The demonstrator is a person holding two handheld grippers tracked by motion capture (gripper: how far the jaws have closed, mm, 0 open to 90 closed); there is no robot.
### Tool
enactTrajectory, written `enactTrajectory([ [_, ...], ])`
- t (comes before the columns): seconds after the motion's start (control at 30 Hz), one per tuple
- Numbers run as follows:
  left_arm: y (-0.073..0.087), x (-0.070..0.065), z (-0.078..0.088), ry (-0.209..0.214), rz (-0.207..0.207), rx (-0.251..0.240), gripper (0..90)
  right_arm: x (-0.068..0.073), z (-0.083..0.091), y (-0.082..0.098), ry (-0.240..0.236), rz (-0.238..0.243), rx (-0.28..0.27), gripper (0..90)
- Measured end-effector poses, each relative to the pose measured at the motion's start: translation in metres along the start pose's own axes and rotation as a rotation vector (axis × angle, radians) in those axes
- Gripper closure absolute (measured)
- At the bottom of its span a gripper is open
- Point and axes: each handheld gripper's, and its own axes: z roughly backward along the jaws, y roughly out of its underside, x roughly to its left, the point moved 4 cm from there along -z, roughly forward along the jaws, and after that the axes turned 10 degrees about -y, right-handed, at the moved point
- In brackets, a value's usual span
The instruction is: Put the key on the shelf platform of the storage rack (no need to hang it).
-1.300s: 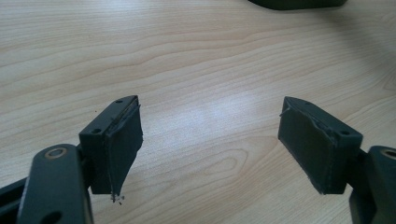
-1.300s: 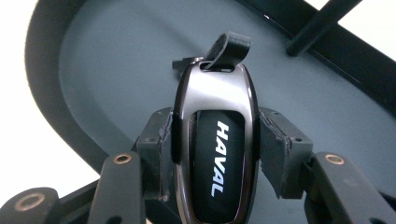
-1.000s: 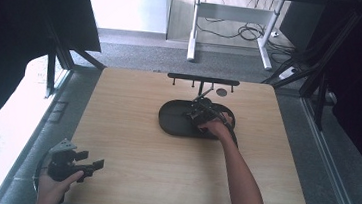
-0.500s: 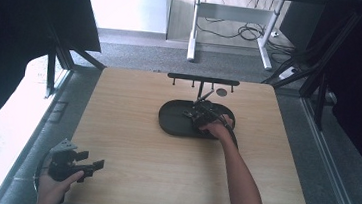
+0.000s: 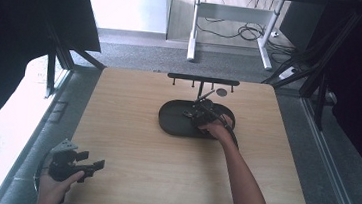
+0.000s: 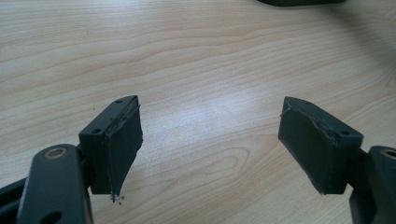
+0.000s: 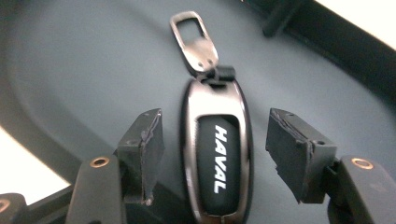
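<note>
A dark key fob (image 7: 217,158) marked HAVAL, with a metal clasp (image 7: 194,39) at its far end, lies flat in the black oval tray (image 5: 174,121). My right gripper (image 7: 215,114) stands over it; its jaws have just been opening, and the fob lies between them with a gap on each side. In the high view that right gripper (image 5: 200,111) is over the tray's right half. My left gripper (image 5: 95,166) rests at the table's front left corner. Its jaws (image 6: 210,102) are wide apart over bare wood, with nothing between them.
A low black rack with several pegs (image 5: 204,79) stands just behind the tray, with a small round disc (image 5: 221,92) under it. The wooden table (image 5: 139,148) has bare room in front of the tray. The tray's raised rim (image 7: 327,42) runs close past the fob.
In the high view both hands stay where they were and nothing on the table has shifted.
</note>
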Motion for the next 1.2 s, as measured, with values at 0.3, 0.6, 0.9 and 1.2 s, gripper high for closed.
enactTrajectory([
  [0.3,0.000,0.000,0.001,-0.001,-0.003,-0.002,21.9,0.020,0.033,0.000,-0.043,0.063,-0.103,36.7],
  [0.6,0.000,-0.002,-0.001,-0.003,-0.005,0.004,21.9,0.023,0.059,0.036,-0.086,0.067,-0.166,38.3],
  [0.9,0.001,-0.008,-0.004,0.000,-0.015,0.013,21.9,0.020,0.079,0.092,-0.124,0.037,-0.233,39.0],
  [1.2,0.001,-0.009,-0.006,-0.003,-0.015,0.018,21.8,0.018,0.082,0.137,-0.116,0.029,-0.245,38.9],
])
